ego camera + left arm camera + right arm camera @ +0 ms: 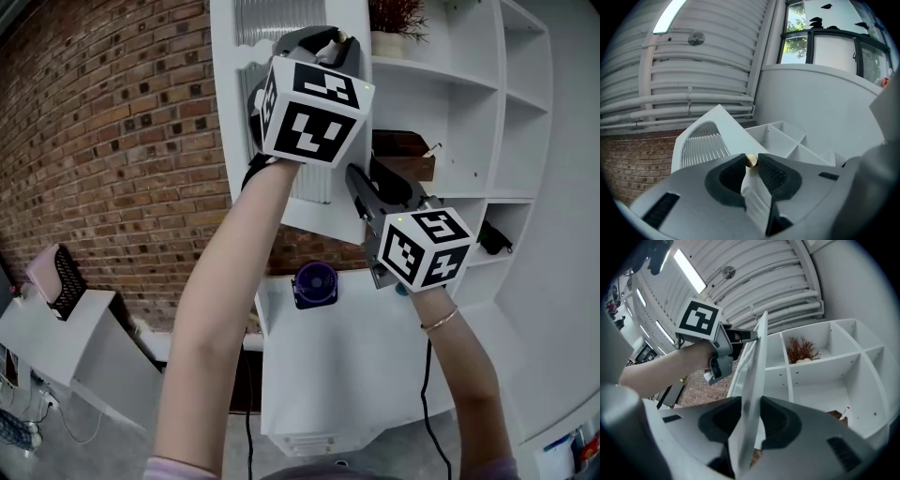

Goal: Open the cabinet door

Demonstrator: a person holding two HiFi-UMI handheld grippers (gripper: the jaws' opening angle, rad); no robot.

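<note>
Head view: brick wall (112, 141) beside white shelving (441, 73) | left hand-held gripper (751, 165) pinches knob (751, 160) | right hand-held gripper (751, 420) clamps cabinet door (757, 362)

A white shelf unit (450, 77) is divided into open compartments. 1 upper shelf carries a small pot of reddish dried twigs (386, 42), and the compartment below holds a brown wooden box (403, 155) (its contents are unclear). A round purple object (314, 283) sits on the lower ledge.
</note>
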